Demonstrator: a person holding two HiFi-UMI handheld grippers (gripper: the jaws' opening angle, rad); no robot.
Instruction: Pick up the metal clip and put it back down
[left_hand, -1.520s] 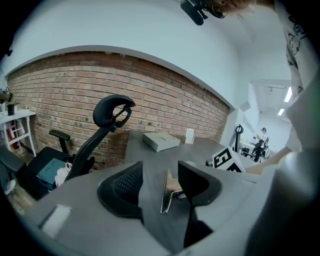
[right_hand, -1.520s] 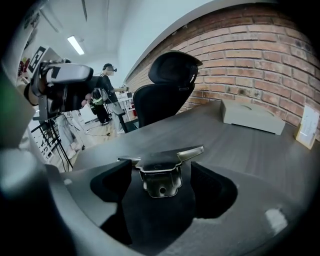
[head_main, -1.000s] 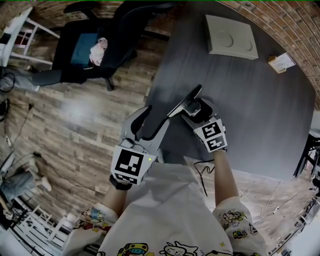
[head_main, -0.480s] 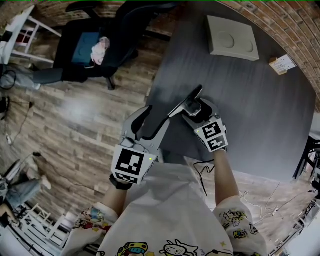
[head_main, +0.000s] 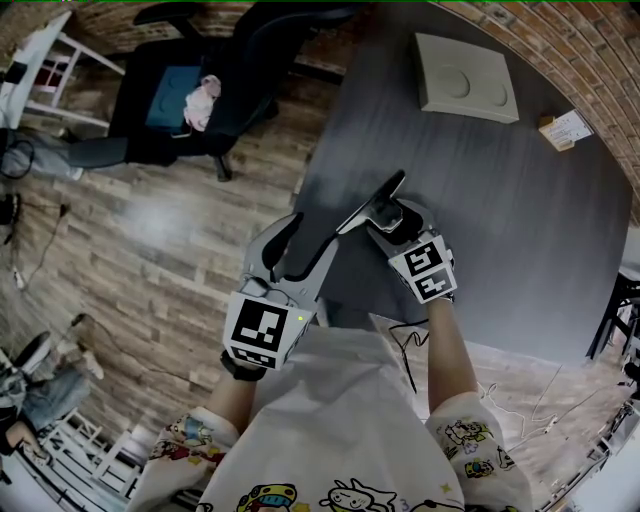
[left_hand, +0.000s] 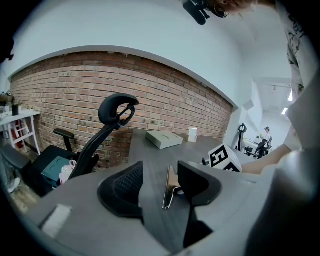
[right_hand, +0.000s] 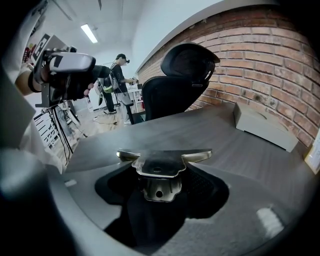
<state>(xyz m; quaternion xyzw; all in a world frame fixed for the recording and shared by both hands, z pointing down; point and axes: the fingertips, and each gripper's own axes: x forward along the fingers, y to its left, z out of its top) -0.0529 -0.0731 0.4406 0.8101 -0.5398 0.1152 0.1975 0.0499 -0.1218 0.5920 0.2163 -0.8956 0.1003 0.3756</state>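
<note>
Step in hand: the pick-up, at the grasp itself. Right tongs (right_hand: 161, 186) low over the near edge of the dark counter (head_main: 520, 200), jaws closing, metal clip (right_hand: 159, 172) between them. Along those jaws: clip's folded body centred in the gap, two flat wings spread crosswise above the pads, pads just beside the flanks. No firm pinch evident yet. Clip judged to be resting on the counter, with the contact beneath it hidden by the jaws.

Left tongs (left_hand: 160, 186): jaws apart, only bare counter in the gap. Clip edge-on ahead of them, near the inner face of the jaw on that view's right. Touching or apart, impossible to tell. No part in the grip, by the look of it.

Elsewhere on the counter, well apart from the work: a flat pale box (head_main: 465, 75) at the far side and a small card-like item (head_main: 565, 127) near the far right rim. Black office chair (head_main: 255, 60) off the counter's left edge, on the plank floor (head_main: 150, 250).

Next move, as a judgement:
- Finish the squeeze to full pad contact on the clip's body.
- Lift straight up, just clear of the surface, with the wings level against any pivot or slip.
- Lower to the same patch and release only with the clip seated.
- Hold the left tongs off, to avoid a knock.

Likely risk: narrow, polished flanks, prone to squirting sideways under an off-centre pinch.
</note>
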